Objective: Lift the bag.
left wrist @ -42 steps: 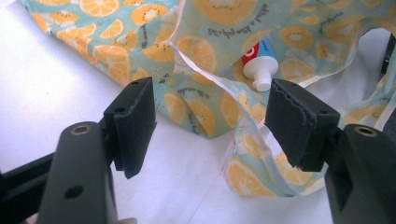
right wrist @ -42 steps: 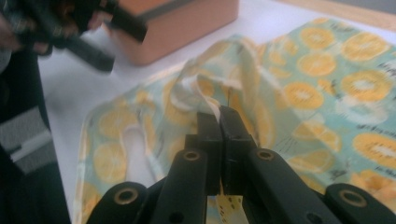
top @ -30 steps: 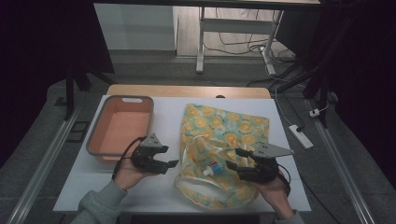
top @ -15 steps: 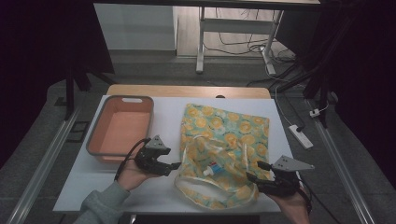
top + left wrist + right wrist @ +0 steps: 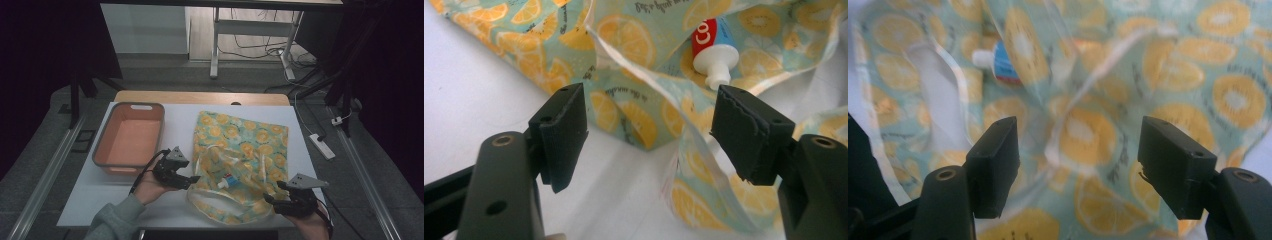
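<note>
A: Starting at the tools: the left gripper stands with its jaws spread wide, nothing between the pads, right at the near-left edge of the lemon-print bag. The right gripper has just been opening its jaws; they hang parted over the bag's near-right corner with only loose fabric beyond them, none pinched.

B: And the bag itself?

A: It lies flat on the white table, mouth toward the person, with a toothpaste tube resting inside near the opening, white cap pointing out. A pale strap runs along the rim.

B: How will it handle?

A: Soft, thin and light, I'd judge. It will sag and fold rather than hold shape, and the tube could slide out if the mouth tips down. The hemmed rim or the strap looks the safest hold, one gripper on each side of the mouth.

B: Room to work?

A: The orange tub sits just left of the bag. The near table edge is close under both hands; open tabletop lies behind the bag.
</note>
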